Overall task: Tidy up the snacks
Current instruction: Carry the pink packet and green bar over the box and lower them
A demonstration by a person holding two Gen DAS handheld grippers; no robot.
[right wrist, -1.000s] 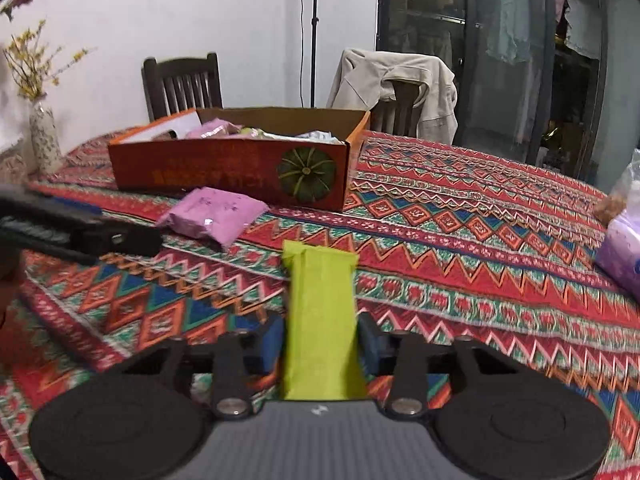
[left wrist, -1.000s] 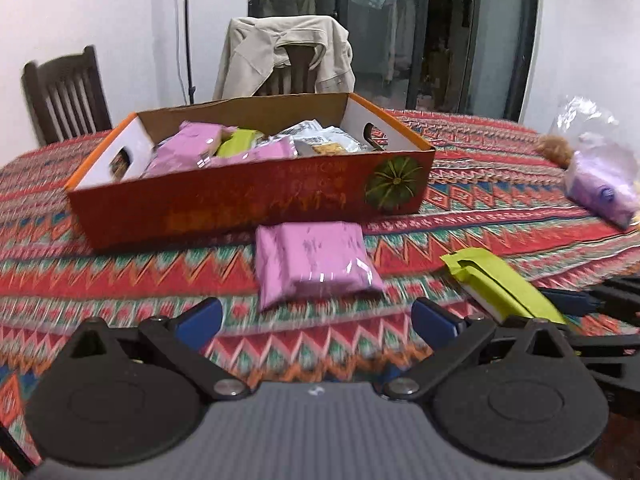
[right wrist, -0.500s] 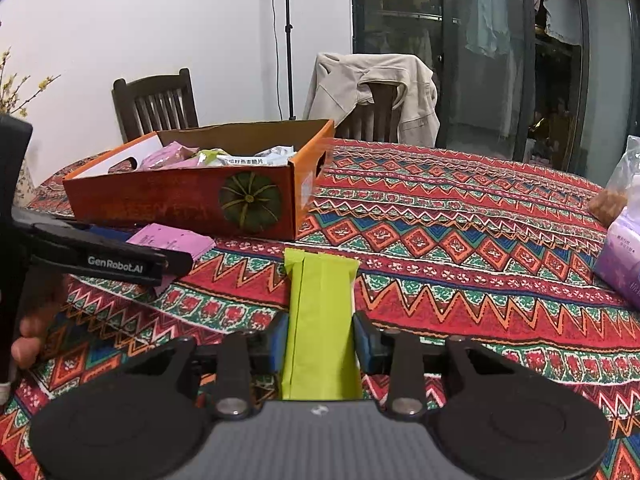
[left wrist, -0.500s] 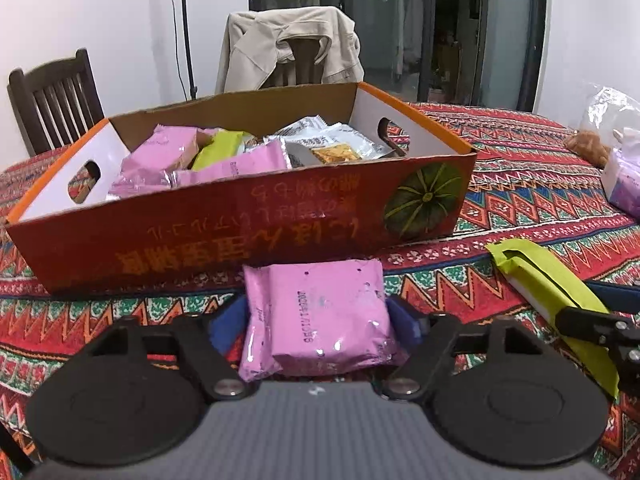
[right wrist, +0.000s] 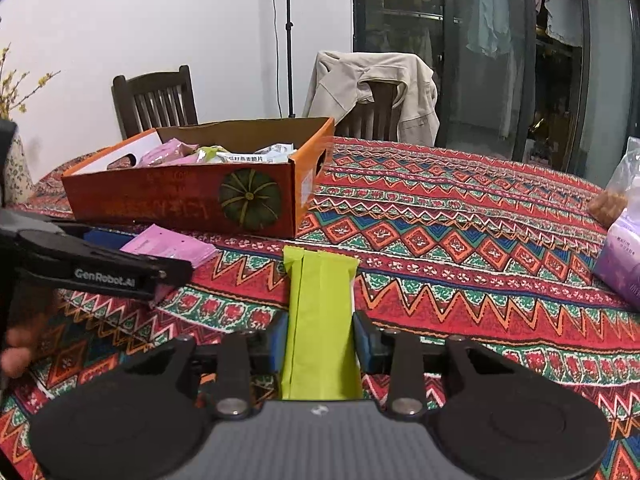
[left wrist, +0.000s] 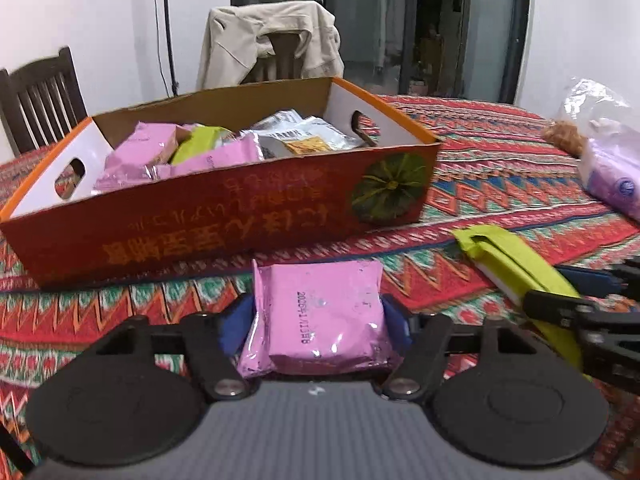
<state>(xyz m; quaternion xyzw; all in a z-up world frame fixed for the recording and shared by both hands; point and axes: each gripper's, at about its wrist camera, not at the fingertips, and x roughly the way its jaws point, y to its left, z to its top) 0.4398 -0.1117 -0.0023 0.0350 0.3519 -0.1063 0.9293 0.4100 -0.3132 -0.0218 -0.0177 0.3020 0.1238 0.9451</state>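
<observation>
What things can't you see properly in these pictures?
- Left wrist view: the near end of the pink packet is hidden by the left gripper.
- Right wrist view: the green packet runs under the right gripper.
- The box bottom is covered by snacks.
- The box print is blurred.

A home dining room: a round bench under a bright zigzag-patterned cloth, dark wooden chairs around it, a beige jacket draped over one chair back, clothes hanging behind glass doors, and a flowered vase with yellow sprigs by a plain white wall
</observation>
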